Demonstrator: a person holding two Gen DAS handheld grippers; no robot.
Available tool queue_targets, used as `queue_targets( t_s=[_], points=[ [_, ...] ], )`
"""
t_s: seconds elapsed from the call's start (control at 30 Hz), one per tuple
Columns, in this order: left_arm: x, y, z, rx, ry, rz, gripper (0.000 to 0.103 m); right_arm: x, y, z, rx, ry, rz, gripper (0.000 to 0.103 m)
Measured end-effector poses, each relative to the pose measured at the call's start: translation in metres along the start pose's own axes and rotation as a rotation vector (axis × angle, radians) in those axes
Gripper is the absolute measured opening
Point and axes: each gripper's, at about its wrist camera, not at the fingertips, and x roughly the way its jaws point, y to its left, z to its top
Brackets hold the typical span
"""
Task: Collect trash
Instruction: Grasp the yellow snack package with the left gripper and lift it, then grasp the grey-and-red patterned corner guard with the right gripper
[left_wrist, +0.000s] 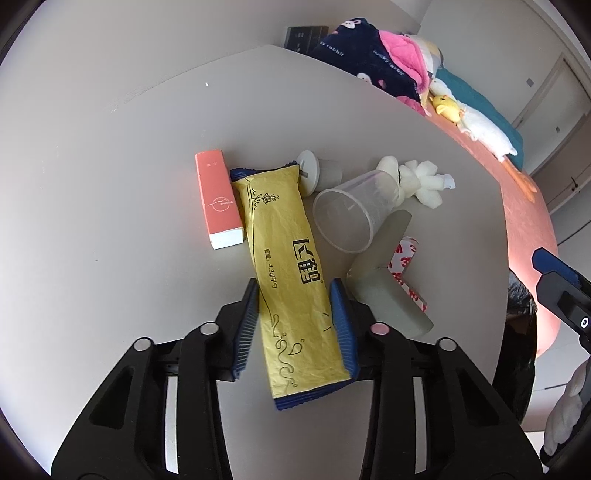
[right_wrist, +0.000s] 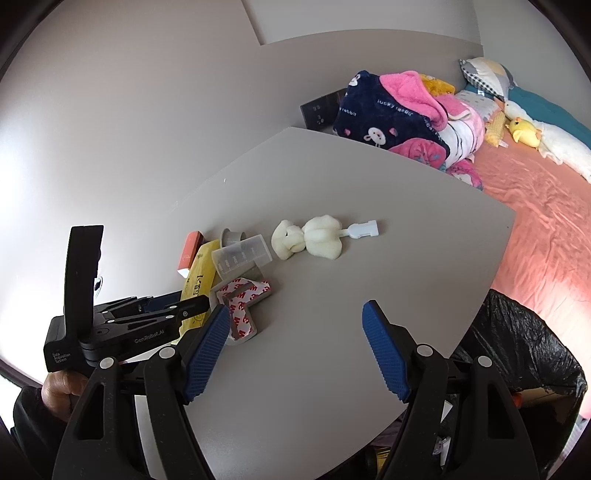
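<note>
Grey table (left_wrist: 110, 184) | yellow wrapper (left_wrist: 284, 266) creased, between left tool (left_wrist: 295, 295) pads

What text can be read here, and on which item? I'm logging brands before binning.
"飞鹤" and "4.3g": long yellow foil sachet.
"lucky rabbit": navy fleece blanket.
"3M": red-printed white tape backing on the grey L-shaped pad.
"GenRobot.AI", "Data Acquisition System": left gripper.
Coral cardboard box logo and clear plastic measuring cup marks: too small to read.
</note>
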Motion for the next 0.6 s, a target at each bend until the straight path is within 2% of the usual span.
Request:
queue_targets(
  t_s=[0.03,0.07,0.17,0.3,0.6],
  points=[
    [0.000,0.000,0.000,0.000,-0.004,-0.009,0.023,0.001,0.001,0.000,-0.002,0.003,0.001,0.075],
    [-0.002,0.001,0.000,0.000,-0.015,-0.017,0.020,0.002,0.001,0.000,-0.003,0.004,0.001,0.075],
    [-0.013,-0.001,0.000,0.010,-0.068,-0.052,0.019,0.004,0.002,-0.001,-0.005,0.011,0.002,0.075],
    [-0.028,-0.004,0.004,0.026,-0.121,-0.058,0.019,0.006,0.004,-0.002,-0.009,0.019,0.006,0.075],
    [-0.051,0.004,0.006,0.018,-0.163,-0.043,0.019,0.025,0.018,-0.004,-0.032,0.060,0.038,0.075]
  ],
)
